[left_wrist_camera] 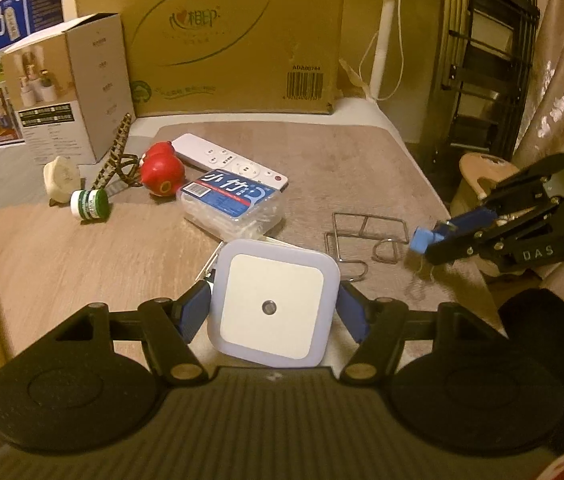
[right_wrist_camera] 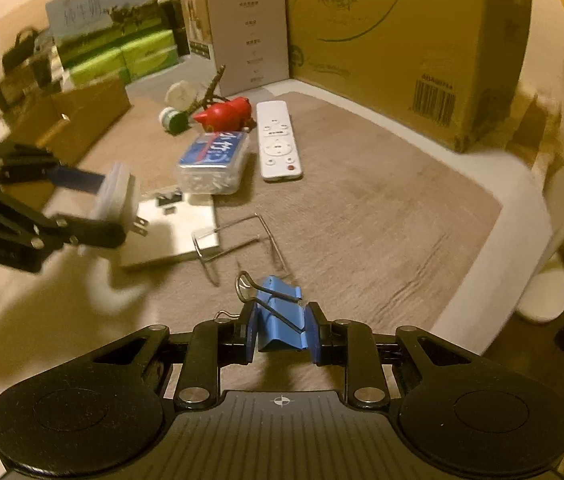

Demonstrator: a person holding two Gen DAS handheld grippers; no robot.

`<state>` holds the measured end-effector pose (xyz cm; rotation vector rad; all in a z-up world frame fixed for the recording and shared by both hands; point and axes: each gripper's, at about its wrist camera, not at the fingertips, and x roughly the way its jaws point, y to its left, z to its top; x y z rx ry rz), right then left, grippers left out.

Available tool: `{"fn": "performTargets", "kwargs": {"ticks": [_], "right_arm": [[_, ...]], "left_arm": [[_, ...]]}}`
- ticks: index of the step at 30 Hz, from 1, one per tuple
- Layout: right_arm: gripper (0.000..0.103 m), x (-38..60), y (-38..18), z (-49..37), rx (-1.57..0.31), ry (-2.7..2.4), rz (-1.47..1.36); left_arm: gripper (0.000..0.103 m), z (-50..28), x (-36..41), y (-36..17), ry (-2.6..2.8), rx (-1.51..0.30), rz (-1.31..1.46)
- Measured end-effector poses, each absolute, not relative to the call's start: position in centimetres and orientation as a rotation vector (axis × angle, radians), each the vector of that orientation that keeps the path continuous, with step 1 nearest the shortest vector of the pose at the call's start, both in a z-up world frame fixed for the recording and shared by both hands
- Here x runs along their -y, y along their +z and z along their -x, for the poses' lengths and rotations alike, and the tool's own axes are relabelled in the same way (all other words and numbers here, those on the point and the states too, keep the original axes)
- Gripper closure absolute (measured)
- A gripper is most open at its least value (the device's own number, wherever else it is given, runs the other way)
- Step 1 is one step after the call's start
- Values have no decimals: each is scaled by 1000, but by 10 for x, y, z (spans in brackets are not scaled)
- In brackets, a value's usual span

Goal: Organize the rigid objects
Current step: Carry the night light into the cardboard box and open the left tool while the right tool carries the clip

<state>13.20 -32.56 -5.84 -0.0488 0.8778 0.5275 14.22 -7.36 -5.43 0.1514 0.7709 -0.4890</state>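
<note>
my left tool [left_wrist_camera: 274, 310] is clamped on the square white night light [left_wrist_camera: 273, 303], one blue pad against each side edge, its face with the small sensor dot turned up toward me. in the right wrist view the same light [right_wrist_camera: 116, 196] hangs clear of the table [right_wrist_camera: 382, 208] with its plug prongs pointing out sideways, above a flat silvery metal plate [right_wrist_camera: 170, 232]. my right tool [right_wrist_camera: 280, 330] is closed on a blue binder clip [right_wrist_camera: 280, 320], pads squeezing its two flat sides, wire handles sticking up and forward.

both things look lifted, so i judge the step in hand is carrying them to where they belong. the rest sits grouped farther back: the white remote [left_wrist_camera: 230, 162], the clear box of floss picks [left_wrist_camera: 232, 208], the red toy [left_wrist_camera: 162, 174], the small green-and-white jar [left_wrist_camera: 90, 204].

to do this well i keep both grips steady; the light is held only by its smooth rounded edges and could slip or twist if i tilt it. i carry the prongs clear of the bent wire rack [left_wrist_camera: 366, 240] and the plate, keep the two tools well apart, and set each piece down flat before letting go.
</note>
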Motion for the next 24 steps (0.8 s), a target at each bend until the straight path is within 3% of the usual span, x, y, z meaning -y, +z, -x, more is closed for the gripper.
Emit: {"fn": "performTargets", "kwargs": {"ticks": [24], "right_arm": [[78,224,12,-97,-723,671,-8]], "left_arm": [[38,-66,-23,16,-225,-683,-94]]}}
